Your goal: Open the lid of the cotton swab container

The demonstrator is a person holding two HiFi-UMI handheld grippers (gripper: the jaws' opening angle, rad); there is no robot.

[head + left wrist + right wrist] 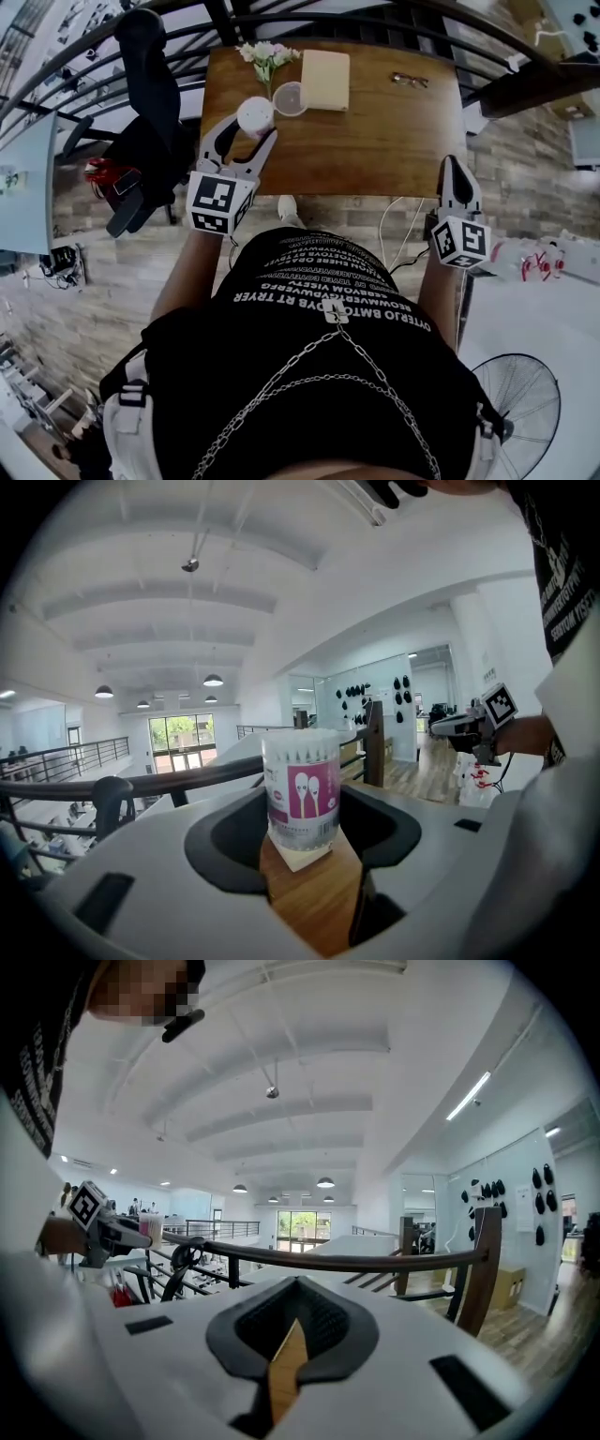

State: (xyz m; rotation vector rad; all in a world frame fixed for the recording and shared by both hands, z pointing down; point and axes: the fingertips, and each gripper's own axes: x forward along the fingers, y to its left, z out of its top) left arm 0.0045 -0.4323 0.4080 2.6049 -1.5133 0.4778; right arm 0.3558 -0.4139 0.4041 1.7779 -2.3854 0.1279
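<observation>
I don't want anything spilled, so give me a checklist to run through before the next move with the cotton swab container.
1. Left gripper gripping the cotton swab container: ok, it sits between the pads.
2. Container upright: ok.
3. Lid off: ok, it seems. Swab tips show at the open top, and what looks like the round lid lies on the table.
4. Right gripper free: ok, jaws together with nothing between them.
5. Right gripper out of the way: ok, it is at the table's near edge, apart from the container.
6. Gap between the container and the flowers: cannot tell.
</observation>
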